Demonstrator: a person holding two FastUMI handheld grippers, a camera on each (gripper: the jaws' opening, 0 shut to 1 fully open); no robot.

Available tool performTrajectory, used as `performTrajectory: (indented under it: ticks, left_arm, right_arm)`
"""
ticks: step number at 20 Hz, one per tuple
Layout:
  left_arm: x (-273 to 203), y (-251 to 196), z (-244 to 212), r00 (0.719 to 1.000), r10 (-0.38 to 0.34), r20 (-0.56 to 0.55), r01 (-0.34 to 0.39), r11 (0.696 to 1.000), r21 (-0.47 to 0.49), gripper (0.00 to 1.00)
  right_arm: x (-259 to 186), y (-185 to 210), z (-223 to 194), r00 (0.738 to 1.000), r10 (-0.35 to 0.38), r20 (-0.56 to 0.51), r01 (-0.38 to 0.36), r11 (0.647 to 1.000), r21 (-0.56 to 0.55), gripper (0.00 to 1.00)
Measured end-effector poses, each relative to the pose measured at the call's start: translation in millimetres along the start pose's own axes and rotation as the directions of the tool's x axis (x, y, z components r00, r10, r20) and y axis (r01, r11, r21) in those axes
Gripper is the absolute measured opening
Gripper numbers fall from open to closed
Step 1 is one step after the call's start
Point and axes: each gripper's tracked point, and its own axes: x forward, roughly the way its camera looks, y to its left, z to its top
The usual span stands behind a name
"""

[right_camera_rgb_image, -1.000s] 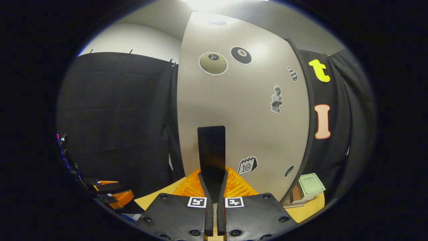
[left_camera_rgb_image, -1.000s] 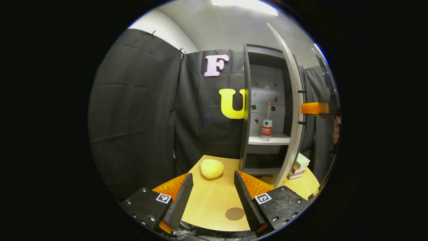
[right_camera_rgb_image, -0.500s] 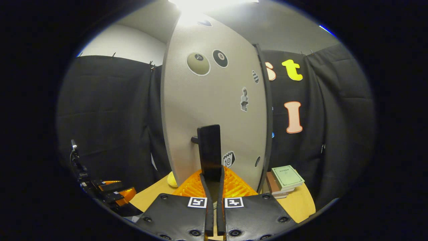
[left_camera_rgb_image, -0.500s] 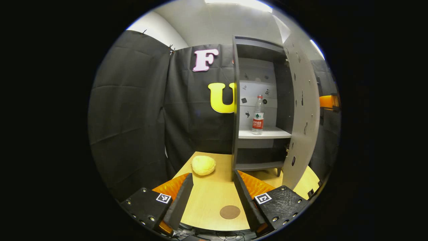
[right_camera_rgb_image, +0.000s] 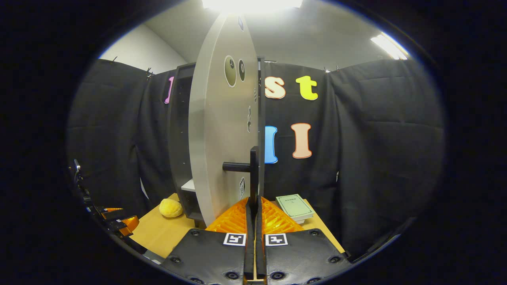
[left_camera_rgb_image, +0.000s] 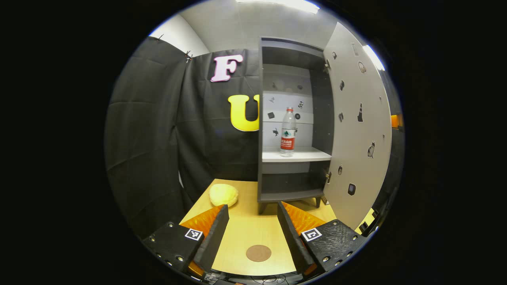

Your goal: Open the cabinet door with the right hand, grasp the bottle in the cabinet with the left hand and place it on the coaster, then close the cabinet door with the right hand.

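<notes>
The cabinet door [right_camera_rgb_image: 222, 130] stands swung wide, nearly edge-on in the right gripper view, and the right gripper [right_camera_rgb_image: 253, 202] has its two fingers pressed together on the door's dark bar handle [right_camera_rgb_image: 253, 170], clamped on it from below. So the opening step looks all but finished. In the left gripper view the cabinet [left_camera_rgb_image: 293, 118] is open to the front, and the water bottle [left_camera_rgb_image: 288, 132] stands upright on the pale middle shelf [left_camera_rgb_image: 295, 155], toward its left half, clear of the side walls. The left gripper [left_camera_rgb_image: 250, 221] hangs low over the wooden table [left_camera_rgb_image: 245, 229] with its fingers spread apart and nothing between them; the round brown coaster [left_camera_rgb_image: 258, 253] lies on the table between those fingers, and a yellow plush lump [left_camera_rgb_image: 223, 194] sits off to the left by the cabinet's foot. Next, I reckon, the left gripper must rise and reach forward into the shelf, straddle the bottle around its body and close without tipping it.
</notes>
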Motion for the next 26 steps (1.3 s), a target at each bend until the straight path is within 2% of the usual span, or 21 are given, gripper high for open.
performTrajectory:
  ticks: [8,9,10,15,16,17,20,21,22,23,24,25,26]
  left_arm:
    - [6,-26,-2,0.997,-0.076,-0.011,0.076,0.997,0.02,0.72]
    - [7,-28,-3,0.997,-0.081,-0.017,0.082,0.997,0.016,0.72]
    - [9,-30,-5,0.996,-0.087,-0.024,0.087,0.996,0.008,0.72]
    - [9,-39,0,0.991,-0.128,-0.04,0.123,0.987,-0.1,0.7]
    - [13,-37,2,0.992,-0.124,-0.036,0.12,0.987,-0.106,0.72]
    - [16,-34,5,0.993,-0.112,-0.032,0.109,0.99,-0.094,0.7]
    - [23,-30,10,0.994,-0.102,-0.027,0.101,0.994,-0.042,0.72]
    - [26,-31,12,0.994,-0.106,-0.029,0.105,0.994,-0.037,0.72]
    - [29,-33,13,0.993,-0.114,-0.029,0.113,0.993,-0.04,0.72]
    - [32,-36,15,0.992,-0.124,-0.028,0.122,0.992,-0.044,0.72]
    - [34,-38,18,0.991,-0.129,-0.024,0.128,0.991,-0.044,0.72]
    - [37,-38,22,0.992,-0.128,-0.019,0.127,0.991,-0.039,0.72]
    - [39,-37,25,0.992,-0.122,-0.01,0.122,0.992,-0.027,0.72]
  right_arm:
    - [1,-9,3,0.995,-0.09,0.034,0.088,0.994,0.061,0.04]
    - [3,-7,4,0.996,-0.086,0.039,0.083,0.994,0.076,0.0]
    - [4,-2,3,0.996,-0.078,0.044,0.074,0.993,0.095,0.04]
    - [5,-4,1,0.997,-0.07,0.025,0.067,0.992,0.104,0.04]
    - [6,0,2,0.998,-0.058,0.028,0.054,0.991,0.12,0.06]
    - [6,3,3,0.999,-0.042,0.034,0.037,0.989,0.144,0.07]
    - [-4,-19,1,0.993,-0.102,0.054,0.091,0.979,0.184,0.06]
    - [-11,-30,2,0.99,-0.129,0.054,0.116,0.973,0.2,0.13]
    - [-17,-39,6,0.988,-0.146,0.058,0.13,0.968,0.215,0.04]
    - [-21,-49,6,0.984,-0.171,0.055,0.154,0.962,0.224,0.0]
    - [-23,-57,2,0.98,-0.192,0.045,0.177,0.957,0.229,0.0]
    - [-25,-66,0,0.978,-0.209,0.026,0.197,0.953,0.231,0.06]
    - [-22,-70,-2,0.976,-0.216,0.015,0.207,0.951,0.229,0.21]
